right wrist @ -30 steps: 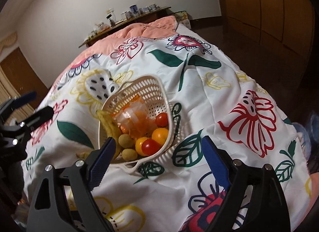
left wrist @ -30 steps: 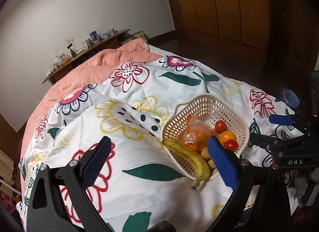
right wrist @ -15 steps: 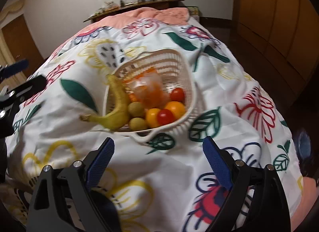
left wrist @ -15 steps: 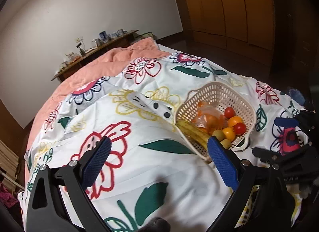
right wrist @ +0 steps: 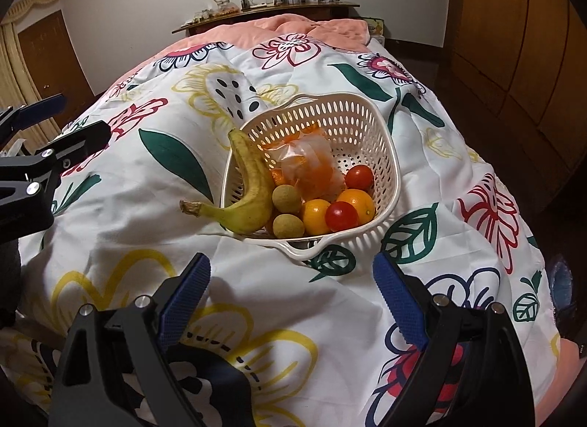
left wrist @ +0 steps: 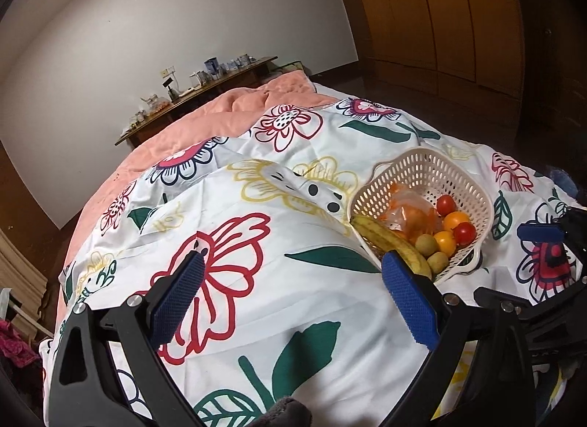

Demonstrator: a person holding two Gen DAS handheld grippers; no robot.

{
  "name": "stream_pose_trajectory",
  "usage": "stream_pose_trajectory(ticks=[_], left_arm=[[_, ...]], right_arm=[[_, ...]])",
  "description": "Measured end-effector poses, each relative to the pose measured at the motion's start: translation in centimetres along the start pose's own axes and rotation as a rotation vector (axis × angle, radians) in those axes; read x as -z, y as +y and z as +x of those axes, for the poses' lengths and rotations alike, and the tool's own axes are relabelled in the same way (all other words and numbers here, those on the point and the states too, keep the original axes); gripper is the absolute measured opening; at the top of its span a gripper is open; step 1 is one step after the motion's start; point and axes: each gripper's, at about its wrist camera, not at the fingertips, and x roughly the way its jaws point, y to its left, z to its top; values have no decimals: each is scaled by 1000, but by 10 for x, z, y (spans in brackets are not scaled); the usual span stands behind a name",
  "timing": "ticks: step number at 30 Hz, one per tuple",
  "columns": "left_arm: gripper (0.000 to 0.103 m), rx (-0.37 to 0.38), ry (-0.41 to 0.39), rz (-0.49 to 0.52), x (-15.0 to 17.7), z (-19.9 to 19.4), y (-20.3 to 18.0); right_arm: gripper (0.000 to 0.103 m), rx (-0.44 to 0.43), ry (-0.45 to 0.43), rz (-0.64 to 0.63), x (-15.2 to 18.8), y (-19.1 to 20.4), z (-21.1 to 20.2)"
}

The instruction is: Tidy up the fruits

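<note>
A cream perforated basket [right wrist: 381, 133] [left wrist: 422, 166] rests on a flowered bedspread. In it lie a banana [right wrist: 253, 188] [left wrist: 389, 239] with its stem over the rim, a clear bag of orange pieces [right wrist: 312, 166], two red tomatoes [right wrist: 341, 216], two oranges [right wrist: 357, 203] and two small green-brown fruits [right wrist: 286, 199]. My right gripper [right wrist: 291, 293] hangs open just in front of the basket, nothing between its blue pads. My left gripper [left wrist: 291, 296] is open over bare bedspread, left of the basket, also empty.
The flowered bedspread [left wrist: 256, 298] covers a bed with a pink quilt [left wrist: 227, 115] at its far end. A shelf of small items [right wrist: 271, 1] runs along the back wall. Wooden wardrobe doors [left wrist: 440, 15] stand to the right. The left gripper's fingers [right wrist: 55, 140] show at the right wrist view's left edge.
Both grippers drew back from the basket, which now sits farther off. The right wrist view rolled, so the basket turned from tilted to straight ahead. Both stayed open and empty.
</note>
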Motion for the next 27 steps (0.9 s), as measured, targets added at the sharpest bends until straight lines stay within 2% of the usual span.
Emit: stream_pose_trajectory(ticks=[21,27], left_arm=[[100,-19,-2,19,2,-2,-5],[100,-39,-6,64,3,-1,-15]], right_arm=[[90,15,-20,-43,1,11,-3],[90,21,-22,-51,2,13,-2]])
